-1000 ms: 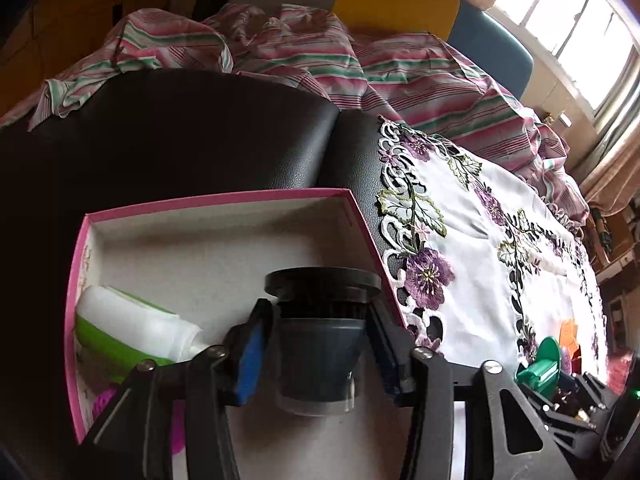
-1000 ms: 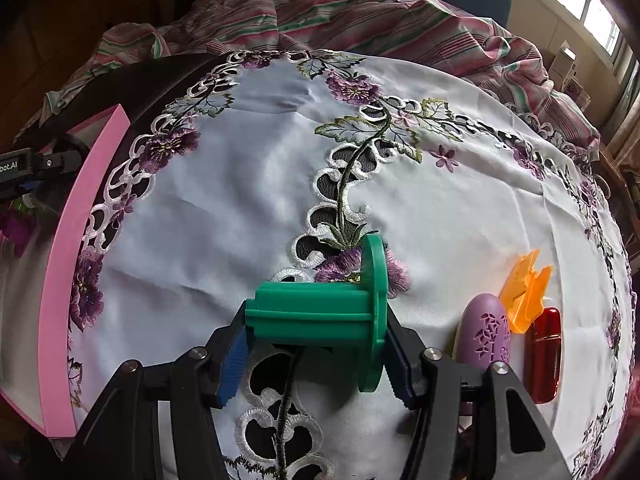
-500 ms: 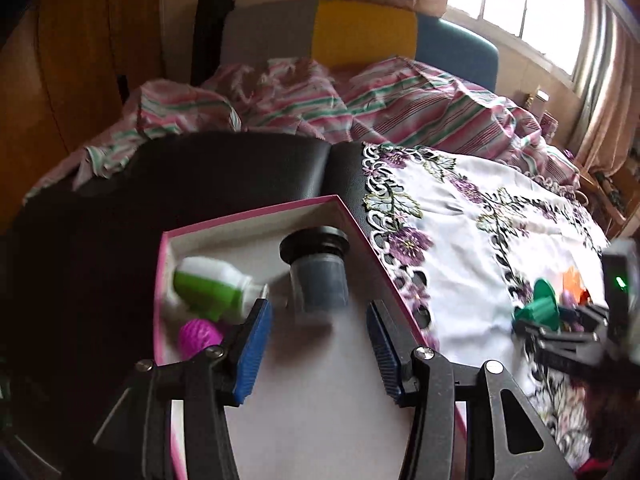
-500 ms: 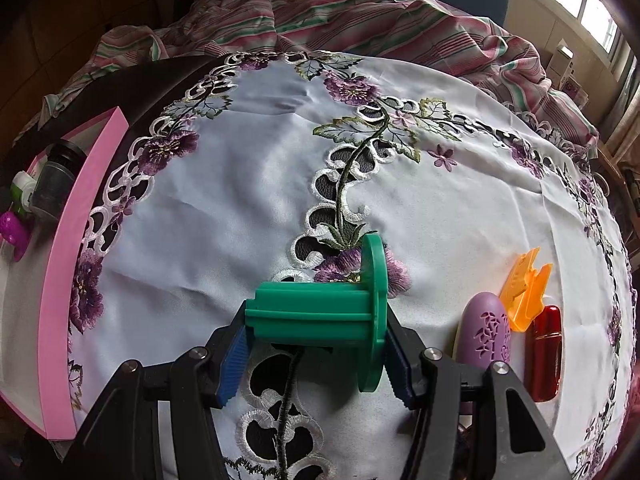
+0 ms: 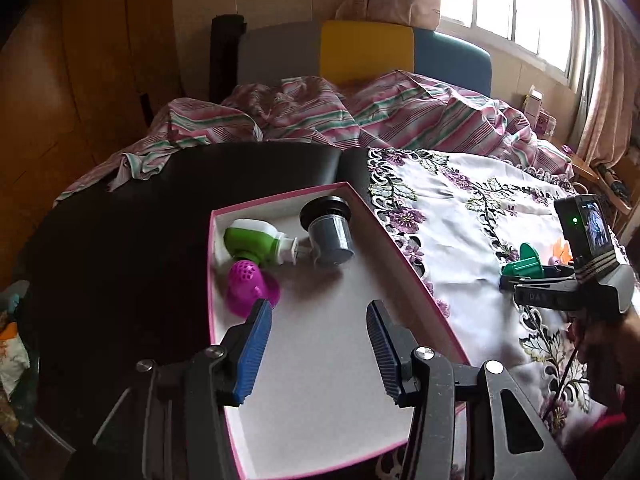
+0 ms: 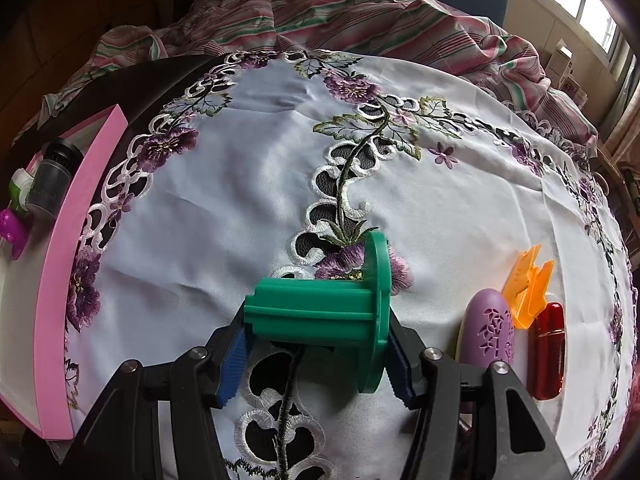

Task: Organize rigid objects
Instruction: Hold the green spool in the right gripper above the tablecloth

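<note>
**Over the pink box: left tool empty, right tool clamped on green spool**

Over the box (image 5: 404, 264), left tool (image 5: 318, 344) hangs with jaws apart, nothing between the blue pads. Box is pink-edged, white inside, sits on the dark part of the tabletop (image 5: 120, 240) just beside the embroidered cloth (image 5: 472, 216).

In the box, far end:
- grey jar (image 5: 330, 232) with black lid, on its side
- green-white bottle (image 5: 256, 242), on its side, cap end touching the jar
- magenta piece (image 5: 250, 284), near side of the bottle, close to the box's left wall

Rest of the box floor is bare white.

Right tool (image 6: 316, 360) is closed on the green spool (image 6: 320, 312): one pad on the plain end, the other on the flange. Spool axis runs across the jaws, flange to the right. Whether it rests on the cloth or is just off it, can't tell.

On the cloth right of the spool, all near each other:
- lilac oval case (image 6: 490, 328)
- orange clip (image 6: 528, 292), touching the case's far end
- red capsule (image 6: 548, 356), just beside the case

Striped bedding (image 6: 360, 12) bunched past the far edge of the cloth.
</note>
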Available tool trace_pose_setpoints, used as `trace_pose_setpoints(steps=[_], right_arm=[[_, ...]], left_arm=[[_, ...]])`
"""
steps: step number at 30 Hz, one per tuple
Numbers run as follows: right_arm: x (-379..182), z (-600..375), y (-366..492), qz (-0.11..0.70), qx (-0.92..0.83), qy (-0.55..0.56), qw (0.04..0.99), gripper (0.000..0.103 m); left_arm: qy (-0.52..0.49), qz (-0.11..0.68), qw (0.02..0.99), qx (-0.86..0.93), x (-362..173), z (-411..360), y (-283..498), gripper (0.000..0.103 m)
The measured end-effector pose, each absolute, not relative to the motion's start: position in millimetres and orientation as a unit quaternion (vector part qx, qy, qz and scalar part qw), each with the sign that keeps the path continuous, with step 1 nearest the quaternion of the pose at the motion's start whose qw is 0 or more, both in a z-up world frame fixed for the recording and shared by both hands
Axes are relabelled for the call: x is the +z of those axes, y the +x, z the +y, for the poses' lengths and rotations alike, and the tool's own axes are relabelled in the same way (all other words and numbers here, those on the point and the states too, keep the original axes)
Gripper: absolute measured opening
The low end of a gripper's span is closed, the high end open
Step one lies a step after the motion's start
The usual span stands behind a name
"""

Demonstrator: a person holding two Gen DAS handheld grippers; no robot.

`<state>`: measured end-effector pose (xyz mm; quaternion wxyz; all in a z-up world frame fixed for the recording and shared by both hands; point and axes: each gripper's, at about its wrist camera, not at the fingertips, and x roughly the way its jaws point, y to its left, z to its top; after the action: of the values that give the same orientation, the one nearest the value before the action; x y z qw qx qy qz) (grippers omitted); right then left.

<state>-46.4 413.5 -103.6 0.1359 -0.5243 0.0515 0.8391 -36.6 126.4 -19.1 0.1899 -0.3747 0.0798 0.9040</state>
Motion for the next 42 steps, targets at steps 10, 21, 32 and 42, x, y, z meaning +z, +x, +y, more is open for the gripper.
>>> trace_pose_setpoints(steps=[10, 21, 32, 42], right_arm=[[-103, 413, -46, 0.053, 0.84, -0.522, 0.139, 0.059], [-103, 409, -47, 0.035, 0.842, -0.518, 0.146, 0.059], [-100, 407, -49, 0.025, 0.844, -0.514, 0.149, 0.059], [-98, 403, -50, 0.023, 0.85, -0.506, 0.144, 0.059]], left_arm=[[-0.377, 0.077, 0.184, 0.904, -21, 117, -31, 0.051], [-0.385, 0.076, 0.182, 0.902, -27, 112, -26, 0.051], [-0.387, 0.074, 0.178, 0.902, -29, 105, -25, 0.051], [-0.388, 0.068, 0.172, 0.903, -29, 95, -24, 0.05]])
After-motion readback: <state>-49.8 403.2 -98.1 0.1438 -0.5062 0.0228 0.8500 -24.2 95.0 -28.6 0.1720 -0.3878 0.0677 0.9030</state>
